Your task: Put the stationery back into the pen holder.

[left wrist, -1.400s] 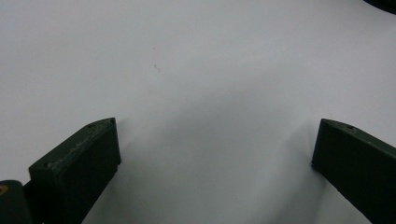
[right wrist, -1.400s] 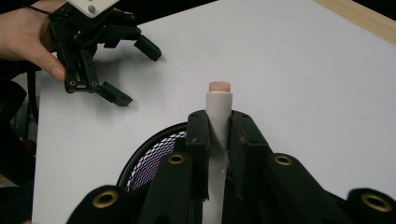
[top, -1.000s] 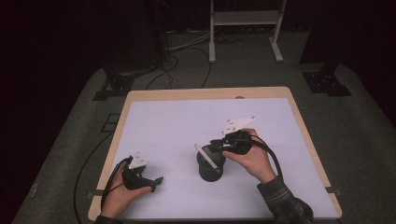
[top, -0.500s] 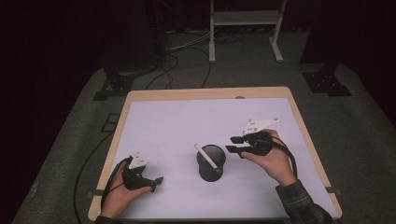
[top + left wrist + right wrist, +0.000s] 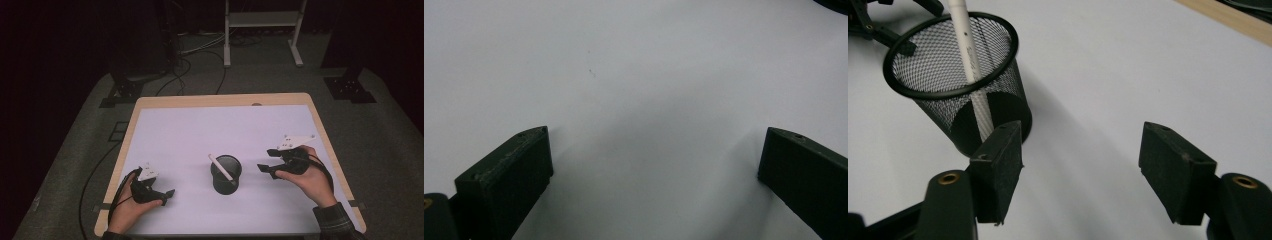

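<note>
Pen point(image 5: 221, 167) stands tilted inside the black mesh cup point(image 5: 226, 174) near the middle of the white table point(image 5: 200, 130), its upper end leaning over the rim, so the placing step looks done. Right gripper point(image 5: 269, 161) sits just beside the cup on its right, jaws having just been opening, now well apart with nothing between them; in the right gripper view the cup point(image 5: 955, 75) and pen point(image 5: 968, 55) lie beyond its tips. Left gripper point(image 5: 167, 194) rests near the front-left edge, jaws wide and empty; judged remaining: withdrawal of the hands only.
</note>
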`<action>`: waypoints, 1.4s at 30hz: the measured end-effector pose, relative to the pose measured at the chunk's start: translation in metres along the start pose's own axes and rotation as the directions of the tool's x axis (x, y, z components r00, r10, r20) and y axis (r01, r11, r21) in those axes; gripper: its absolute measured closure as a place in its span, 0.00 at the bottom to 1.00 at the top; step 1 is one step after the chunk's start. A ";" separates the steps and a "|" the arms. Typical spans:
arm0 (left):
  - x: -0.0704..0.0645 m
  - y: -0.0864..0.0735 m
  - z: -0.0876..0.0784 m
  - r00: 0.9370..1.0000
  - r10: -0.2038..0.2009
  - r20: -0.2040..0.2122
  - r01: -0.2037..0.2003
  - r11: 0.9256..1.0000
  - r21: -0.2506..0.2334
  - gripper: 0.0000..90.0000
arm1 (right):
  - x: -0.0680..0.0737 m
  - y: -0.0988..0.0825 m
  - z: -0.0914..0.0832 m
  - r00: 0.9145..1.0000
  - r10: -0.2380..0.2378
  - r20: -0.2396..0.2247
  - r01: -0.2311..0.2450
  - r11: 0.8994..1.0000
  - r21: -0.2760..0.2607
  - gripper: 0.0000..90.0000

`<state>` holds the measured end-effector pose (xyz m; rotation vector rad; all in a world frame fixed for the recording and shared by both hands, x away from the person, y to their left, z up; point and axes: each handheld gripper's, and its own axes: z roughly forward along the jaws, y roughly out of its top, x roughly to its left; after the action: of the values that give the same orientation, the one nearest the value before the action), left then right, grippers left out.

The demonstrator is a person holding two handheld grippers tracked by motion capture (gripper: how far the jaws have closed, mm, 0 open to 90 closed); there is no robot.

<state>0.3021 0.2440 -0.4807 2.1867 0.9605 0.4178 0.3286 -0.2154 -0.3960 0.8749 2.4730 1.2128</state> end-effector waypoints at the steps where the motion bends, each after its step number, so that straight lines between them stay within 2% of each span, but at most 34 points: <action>1: 0.000 0.000 0.000 1.000 0.001 0.000 -0.001 1.000 0.000 0.00 | -0.002 -0.003 -0.001 1.000 0.006 0.004 -0.006 1.000 -0.003 0.35; 8: 0.000 0.000 0.000 1.000 0.000 0.001 0.000 1.000 0.000 0.00 | -0.006 -0.025 -0.002 1.000 0.019 0.023 -0.019 0.999 0.029 0.27; 13: 0.000 0.000 0.000 1.000 -0.003 0.001 0.003 1.000 -0.001 0.00 | -0.008 -0.041 -0.001 0.999 0.017 0.042 -0.020 0.998 0.064 0.26; 16: 0.000 0.000 0.000 1.000 -0.002 0.001 0.002 1.000 -0.001 0.00 | -0.009 -0.050 -0.002 0.998 0.035 0.051 -0.039 0.996 0.074 0.26; 18: 0.000 0.000 0.000 1.000 -0.002 0.001 0.002 1.000 0.000 0.00 | -0.011 -0.056 -0.002 0.997 0.026 0.069 -0.033 0.995 0.099 0.24; 21: 0.000 0.000 0.000 1.000 -0.002 0.001 0.002 1.000 0.000 0.00 | -0.013 -0.067 -0.004 0.996 0.046 0.074 -0.054 0.993 0.105 0.24; 24: 0.000 0.000 0.000 1.000 -0.002 0.001 0.002 1.000 -0.001 0.00 | -0.016 -0.075 -0.005 0.993 0.034 0.111 -0.051 0.987 0.153 0.23; 26: 0.000 0.000 0.000 1.000 -0.002 0.001 0.002 1.000 -0.001 0.00 | -0.017 -0.081 -0.007 0.993 0.047 0.110 -0.063 0.988 0.140 0.24; 29: 0.000 0.000 0.000 1.000 -0.002 0.001 0.002 1.000 -0.001 0.00 | -0.019 -0.090 -0.007 0.992 0.045 0.122 -0.065 0.985 0.159 0.24; 32: 0.000 0.000 0.000 1.000 -0.002 0.001 0.002 1.000 -0.001 0.00 | -0.020 -0.098 -0.010 0.989 0.060 0.133 -0.079 0.986 0.148 0.24; 38: 0.000 0.000 0.000 1.000 -0.002 0.001 0.002 1.000 -0.001 0.00 | -0.022 -0.109 -0.014 0.988 0.045 0.149 -0.069 0.985 0.158 0.22; 42: 0.000 0.000 0.000 1.000 -0.002 0.001 0.002 1.000 -0.001 0.00 | -0.023 -0.116 -0.016 0.987 0.069 0.143 -0.086 0.990 0.111 0.22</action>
<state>0.3020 0.2439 -0.4808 2.1848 0.9617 0.4156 0.2921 -0.2946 -0.4781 1.0581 2.4382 1.0008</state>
